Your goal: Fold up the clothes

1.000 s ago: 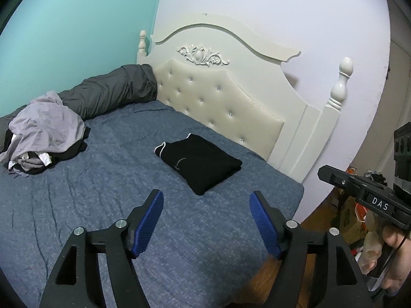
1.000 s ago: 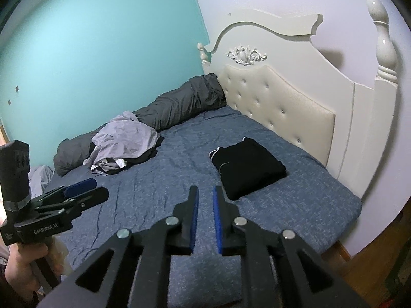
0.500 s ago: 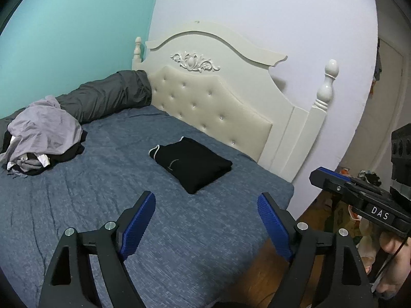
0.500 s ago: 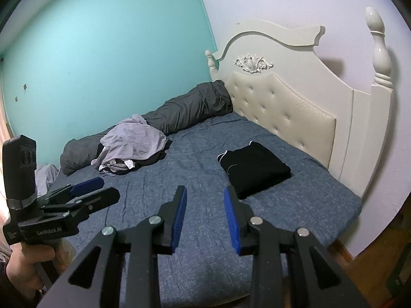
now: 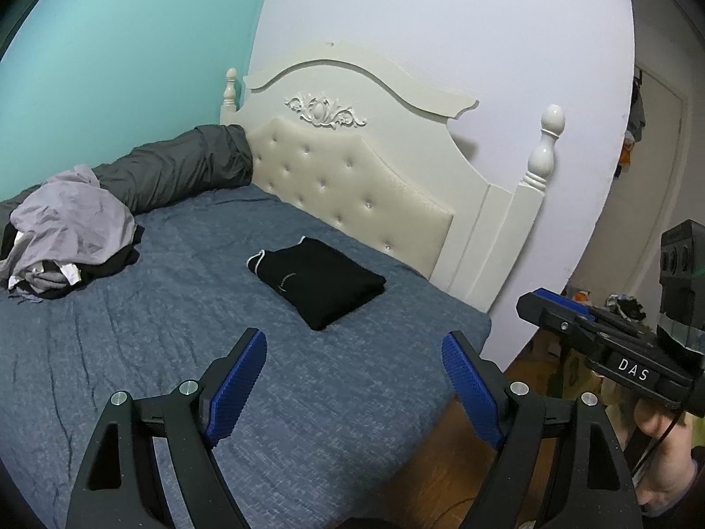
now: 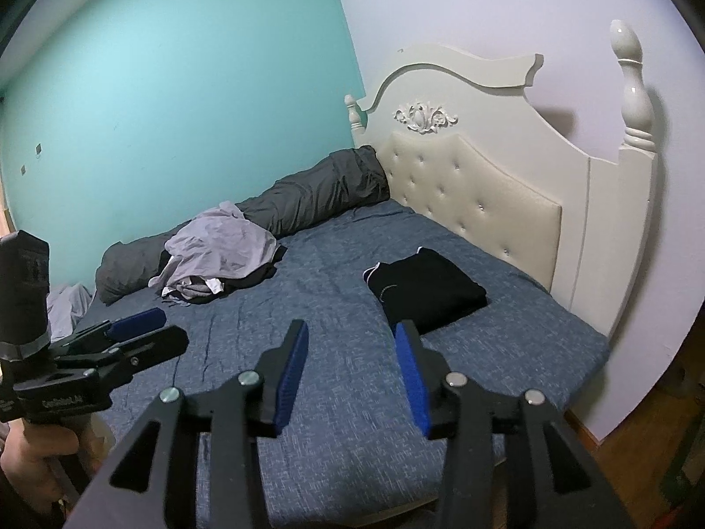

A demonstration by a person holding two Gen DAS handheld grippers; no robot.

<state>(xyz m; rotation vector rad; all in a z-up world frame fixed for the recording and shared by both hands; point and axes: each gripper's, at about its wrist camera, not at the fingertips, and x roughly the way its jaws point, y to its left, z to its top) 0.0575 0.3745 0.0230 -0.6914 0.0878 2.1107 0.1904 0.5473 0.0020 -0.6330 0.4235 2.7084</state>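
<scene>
A folded black garment (image 5: pixel 319 282) (image 6: pixel 427 293) lies flat on the blue bed (image 5: pixel 132 352) (image 6: pixel 335 308) near the headboard. A heap of unfolded clothes (image 5: pixel 66 233) (image 6: pixel 216 255), pale lilac on top with dark pieces beneath, sits by the far side. My left gripper (image 5: pixel 354 344) (image 6: pixel 132 335) hangs open over the bed's near edge, holding nothing. My right gripper (image 6: pixel 350 330) (image 5: pixel 551 304) is open too, empty, short of the black garment. Both stay well back from the clothes.
A rolled dark grey duvet (image 5: pixel 176 167) (image 6: pixel 308 194) lies along the teal wall. The cream tufted headboard (image 5: pixel 352 185) (image 6: pixel 476 194) with posts closes the right side. Wooden floor (image 5: pixel 423 463) shows below the bed's corner. A hand (image 5: pixel 661 454) holds the right gripper's handle.
Both grippers have drawn back from the bed, so the clothes look farther away. The right gripper went from nearly shut to open. The left gripper widened a little.
</scene>
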